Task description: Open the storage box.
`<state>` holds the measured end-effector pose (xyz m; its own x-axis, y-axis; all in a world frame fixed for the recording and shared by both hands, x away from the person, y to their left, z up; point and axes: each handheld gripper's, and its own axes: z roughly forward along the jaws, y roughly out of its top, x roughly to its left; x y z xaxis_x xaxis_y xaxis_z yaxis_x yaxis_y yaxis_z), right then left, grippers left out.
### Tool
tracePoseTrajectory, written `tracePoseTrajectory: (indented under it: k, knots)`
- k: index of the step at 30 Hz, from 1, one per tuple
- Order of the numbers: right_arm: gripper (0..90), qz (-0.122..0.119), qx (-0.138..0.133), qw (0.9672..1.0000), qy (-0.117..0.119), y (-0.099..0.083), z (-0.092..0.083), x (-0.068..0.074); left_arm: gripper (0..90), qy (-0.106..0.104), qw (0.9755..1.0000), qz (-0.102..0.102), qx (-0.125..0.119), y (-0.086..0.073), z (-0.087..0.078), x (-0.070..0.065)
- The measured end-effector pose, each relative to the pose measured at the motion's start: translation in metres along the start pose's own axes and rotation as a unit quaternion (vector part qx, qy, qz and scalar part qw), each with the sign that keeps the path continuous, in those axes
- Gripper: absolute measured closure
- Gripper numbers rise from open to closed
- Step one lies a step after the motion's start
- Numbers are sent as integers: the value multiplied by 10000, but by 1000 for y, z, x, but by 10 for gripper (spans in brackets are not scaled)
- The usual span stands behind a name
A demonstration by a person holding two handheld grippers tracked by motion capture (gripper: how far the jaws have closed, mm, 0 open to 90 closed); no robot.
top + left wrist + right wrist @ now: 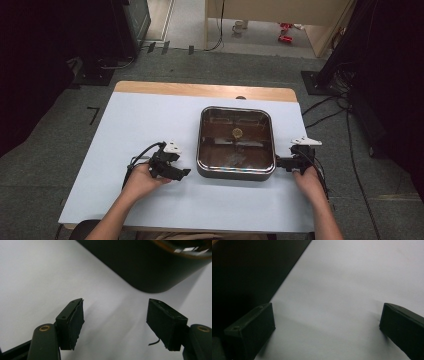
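Note:
A square dark cooking pan (235, 174) with a glass lid (220, 150) and a small round knob (237, 132) sits right of centre on the white table cover. My left gripper (186, 172) lies to the pan's left and points at it, a short gap away. In the left gripper view my left gripper (115, 325) is open over bare white surface, with the pan's rounded dark corner (150, 267) ahead. My right gripper (279, 162) is close to the pan's right side. In the right gripper view my right gripper (327, 327) stands wide open, beside the pan's dark wall (249, 270).
The white cover (140, 125) lies on a wooden table whose far edge (200, 90) shows beyond it. Cables (330, 115) trail on the grey floor at the right. Dark equipment stands at the far left and right.

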<state>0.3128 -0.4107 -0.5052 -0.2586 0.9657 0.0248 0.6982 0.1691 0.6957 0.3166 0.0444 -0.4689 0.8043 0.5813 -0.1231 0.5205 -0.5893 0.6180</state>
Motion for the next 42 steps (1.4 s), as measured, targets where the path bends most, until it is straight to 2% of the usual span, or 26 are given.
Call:
tracePoseTrajectory:
  k: [2,4,7,11,18,23,26,31,42]
  knots:
    - [0,0,-1,10000,0,0,0,0,297,-56,10000,-52,-6,3,-4,3]
    - [0,-8,-1,10000,-2,0,0,0,300,-113,9998,-132,-121,7,-9,6]
    - [0,-7,-1,10000,-3,0,0,0,317,-99,9996,-112,-227,10,-13,5]
    - [0,-5,-9,10000,-3,0,0,0,323,0,9991,61,-412,18,-21,1]
    - [0,-1,-8,10000,-1,0,0,0,339,-151,9986,180,-477,32,-28,-4]
    - [0,1,-8,10000,-1,0,0,0,341,-200,9981,280,-505,43,-26,-8]
    - [0,-4,-10,10000,-1,0,0,0,345,-231,9974,403,-556,55,-28,-9]
    - [0,1,-8,10000,-1,0,0,0,345,-270,9966,472,-624,66,-26,-11]
    - [0,-5,-13,10000,-2,0,0,0,335,-399,9951,683,-591,100,-5,-20]
